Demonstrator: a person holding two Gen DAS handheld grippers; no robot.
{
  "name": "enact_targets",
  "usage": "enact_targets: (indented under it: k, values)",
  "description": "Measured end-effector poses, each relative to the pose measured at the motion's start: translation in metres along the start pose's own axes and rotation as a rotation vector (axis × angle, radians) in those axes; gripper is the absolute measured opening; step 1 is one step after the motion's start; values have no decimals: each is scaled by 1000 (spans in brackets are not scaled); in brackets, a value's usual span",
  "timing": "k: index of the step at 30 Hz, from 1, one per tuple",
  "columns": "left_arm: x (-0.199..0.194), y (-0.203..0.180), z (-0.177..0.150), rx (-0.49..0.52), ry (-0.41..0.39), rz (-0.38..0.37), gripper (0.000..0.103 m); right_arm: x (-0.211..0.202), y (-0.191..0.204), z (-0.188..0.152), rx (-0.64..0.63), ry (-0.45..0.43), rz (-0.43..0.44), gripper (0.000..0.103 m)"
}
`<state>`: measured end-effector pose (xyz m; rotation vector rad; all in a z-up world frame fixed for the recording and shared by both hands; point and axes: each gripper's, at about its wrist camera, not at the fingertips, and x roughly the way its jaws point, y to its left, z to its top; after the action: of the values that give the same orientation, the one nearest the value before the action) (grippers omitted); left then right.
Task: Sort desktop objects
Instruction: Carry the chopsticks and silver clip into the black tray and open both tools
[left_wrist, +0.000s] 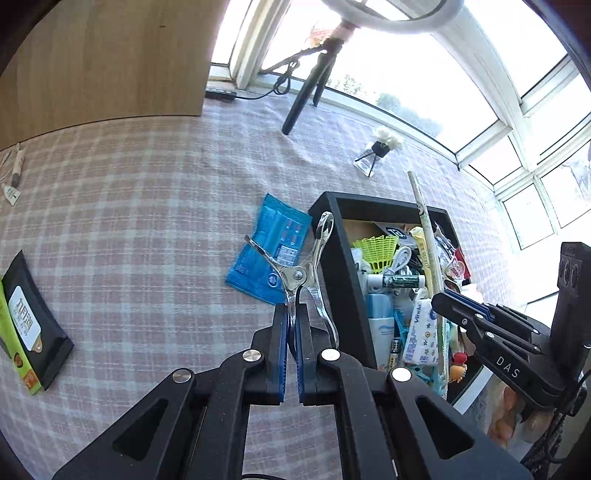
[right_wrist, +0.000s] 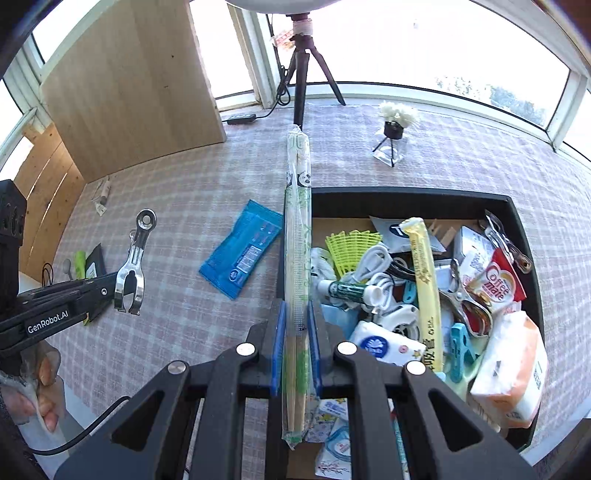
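My left gripper (left_wrist: 294, 314) is shut on a metal clip (left_wrist: 306, 266), held above the checked tablecloth just left of the black box (left_wrist: 334, 266). The clip also shows in the right wrist view (right_wrist: 133, 262). My right gripper (right_wrist: 296, 314) is shut on a long wrapped pair of chopsticks (right_wrist: 297, 229), held over the left rim of the black box (right_wrist: 517, 218), which is full of mixed items. A blue packet (left_wrist: 269, 249) lies on the cloth left of the box, also in the right wrist view (right_wrist: 240, 249).
A black and green packet (left_wrist: 31, 325) lies at the far left. A small vase with white flowers (right_wrist: 395, 125), a tripod (right_wrist: 303, 74) and a wooden board (right_wrist: 129, 85) stand at the back. A pen (left_wrist: 16, 166) lies by the board.
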<state>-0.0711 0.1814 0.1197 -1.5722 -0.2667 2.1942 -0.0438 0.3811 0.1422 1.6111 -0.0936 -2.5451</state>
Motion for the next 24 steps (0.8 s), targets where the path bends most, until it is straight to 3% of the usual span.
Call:
enact_targets:
  k: [7,17,19,20,22,24]
  values:
    - [31,-86,-7,139,63,-33,3,-17,-70,-21,100,1,-76,12]
    - [52,-112,-9,194,94,5,4,-23,-96,-26,112,4,-90,13]
    - [59,-114,-9,211,112,22,11,-21,-94,-25,113,11,-95,16]
    - [59,-113,-8,203,115,42,25,-21,-94,-25,119,12,-99,20]
    - [53,-108,-8,185,90,32,39,-24,-92,-25,125,-2,-99,24]
    - [48,-102,-7,175,78,50,38,-28,-89,-24,120,-11,-100,24]
